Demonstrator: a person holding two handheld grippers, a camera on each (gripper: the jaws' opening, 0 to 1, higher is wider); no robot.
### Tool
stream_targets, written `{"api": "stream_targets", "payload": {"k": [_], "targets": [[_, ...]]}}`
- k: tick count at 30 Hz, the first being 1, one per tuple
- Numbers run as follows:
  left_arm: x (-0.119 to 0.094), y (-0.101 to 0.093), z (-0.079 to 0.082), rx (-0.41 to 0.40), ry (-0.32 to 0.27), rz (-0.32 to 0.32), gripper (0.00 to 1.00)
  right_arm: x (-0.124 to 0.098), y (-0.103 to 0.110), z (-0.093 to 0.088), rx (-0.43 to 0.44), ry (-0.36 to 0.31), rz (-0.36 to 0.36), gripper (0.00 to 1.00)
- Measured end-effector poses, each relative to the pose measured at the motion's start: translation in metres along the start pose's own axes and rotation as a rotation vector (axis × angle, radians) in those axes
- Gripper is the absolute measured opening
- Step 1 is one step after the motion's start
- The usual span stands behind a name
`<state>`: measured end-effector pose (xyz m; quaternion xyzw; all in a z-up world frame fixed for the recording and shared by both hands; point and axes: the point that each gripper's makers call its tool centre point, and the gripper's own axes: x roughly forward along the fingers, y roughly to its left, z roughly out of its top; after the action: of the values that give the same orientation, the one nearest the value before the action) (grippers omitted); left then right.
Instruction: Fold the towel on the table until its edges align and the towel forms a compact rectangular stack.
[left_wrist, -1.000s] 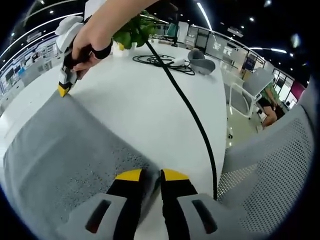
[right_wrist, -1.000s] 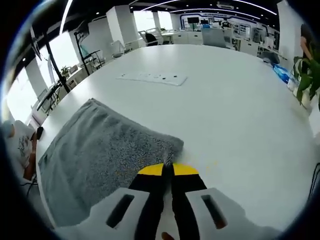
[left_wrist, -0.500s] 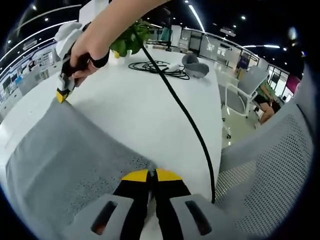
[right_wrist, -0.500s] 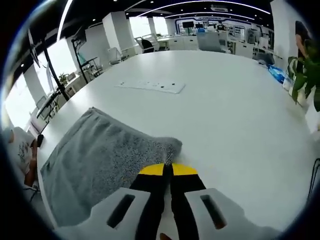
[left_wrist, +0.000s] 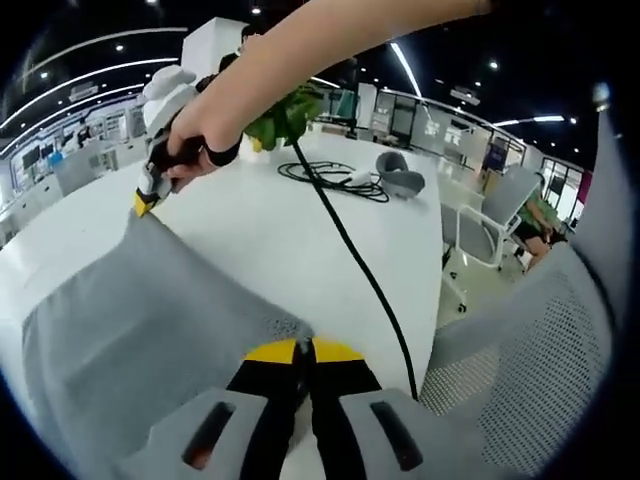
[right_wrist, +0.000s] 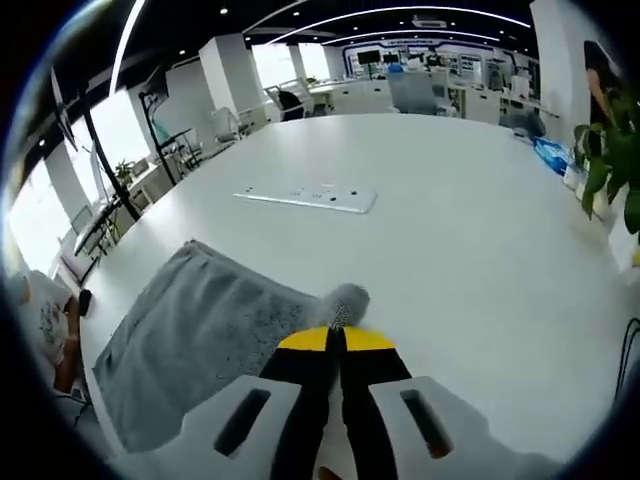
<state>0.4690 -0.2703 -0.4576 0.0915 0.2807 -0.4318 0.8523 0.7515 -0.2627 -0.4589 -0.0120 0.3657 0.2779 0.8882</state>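
Observation:
A grey towel (left_wrist: 140, 310) lies spread on the white table (left_wrist: 270, 230), with two corners lifted off it. In the left gripper view my left gripper (left_wrist: 303, 350) is shut on the near corner of the towel, its yellow tips pressed together on the cloth. The right gripper (left_wrist: 145, 200), held by a person's hand, pinches the far corner. In the right gripper view the right gripper (right_wrist: 335, 338) is shut on a raised corner of the towel (right_wrist: 200, 340), which slopes down to the left.
A black cable (left_wrist: 350, 250) runs across the table to a coil by a green plant (left_wrist: 285, 110) and a grey object (left_wrist: 398, 178). A mesh chair (left_wrist: 530, 340) stands at the right. A white strip (right_wrist: 305, 199) lies further out on the table (right_wrist: 470, 240).
Both grippers have risen, lifting their towel corners off the table. The left gripper's jaws closed fully on the cloth during the first half second.

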Motion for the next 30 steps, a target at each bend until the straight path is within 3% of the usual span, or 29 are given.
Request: {"api": "stream_targets", "payload": {"k": [10,22,26,30], "targets": [[-0.030,0.014,0.008,-0.061,-0.055,0.056,0.03,-0.005,0.019,0.017,-0.013,-0.027,0.006,0.00],[-0.063,0.029,0.020,-0.067,-0.129,0.117,0.03,0.006,0.048,0.043,-0.039,-0.047,0.054,0.00],[-0.075,0.038,0.009,-0.061,-0.119,0.139,0.03,-0.005,0.073,0.047,-0.042,-0.057,0.073,0.00],[-0.091,0.048,0.003,-0.076,-0.130,0.163,0.03,0.002,0.078,0.054,-0.040,-0.065,0.079,0.00]]}}
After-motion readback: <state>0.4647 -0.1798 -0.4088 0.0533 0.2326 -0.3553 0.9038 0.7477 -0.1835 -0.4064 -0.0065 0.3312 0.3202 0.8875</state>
